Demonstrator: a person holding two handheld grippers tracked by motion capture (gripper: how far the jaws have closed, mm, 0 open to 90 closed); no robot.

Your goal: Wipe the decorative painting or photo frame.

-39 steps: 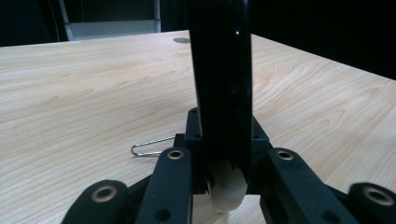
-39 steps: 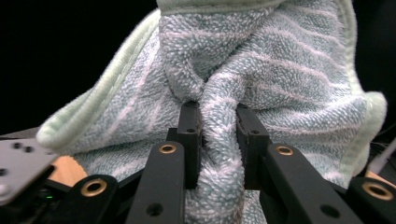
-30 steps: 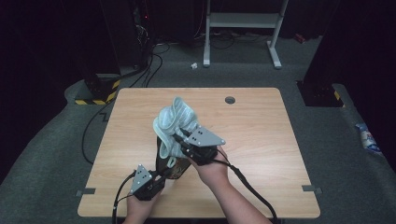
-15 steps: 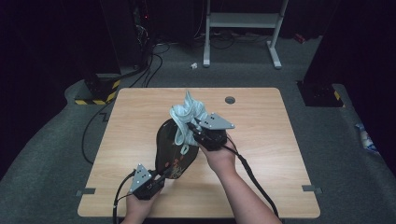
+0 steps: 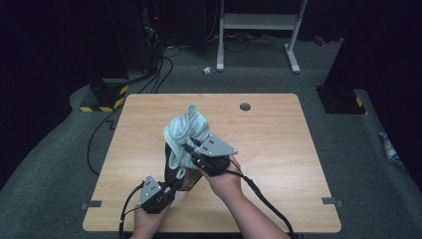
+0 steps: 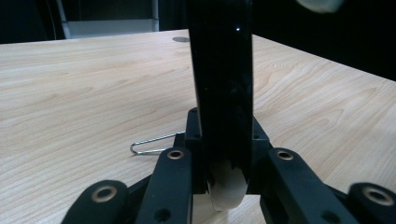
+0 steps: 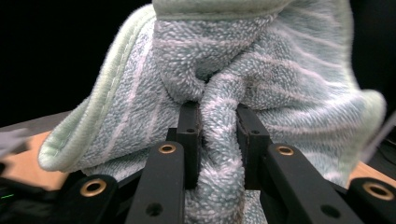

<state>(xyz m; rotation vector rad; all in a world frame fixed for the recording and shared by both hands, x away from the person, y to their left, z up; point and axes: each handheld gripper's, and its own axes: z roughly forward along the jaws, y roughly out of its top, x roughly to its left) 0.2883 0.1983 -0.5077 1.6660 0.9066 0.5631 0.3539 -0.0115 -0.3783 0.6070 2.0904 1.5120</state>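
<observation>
Right gripper [image 7: 217, 140] clamped on bunched pale-green terry towel [image 7: 261, 70], left gripper [image 6: 224, 158] pinching dark glossy bottle [image 6: 222, 70], likely steadying for wiping.

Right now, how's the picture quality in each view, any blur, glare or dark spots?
High view: table evenly lit, surroundings near black. Left gripper view: wood grain sharp, the glossy black object shows small glints, a pale blur at the top right corner. Right gripper view: towel crisp, black background, left edge blurred.
</observation>
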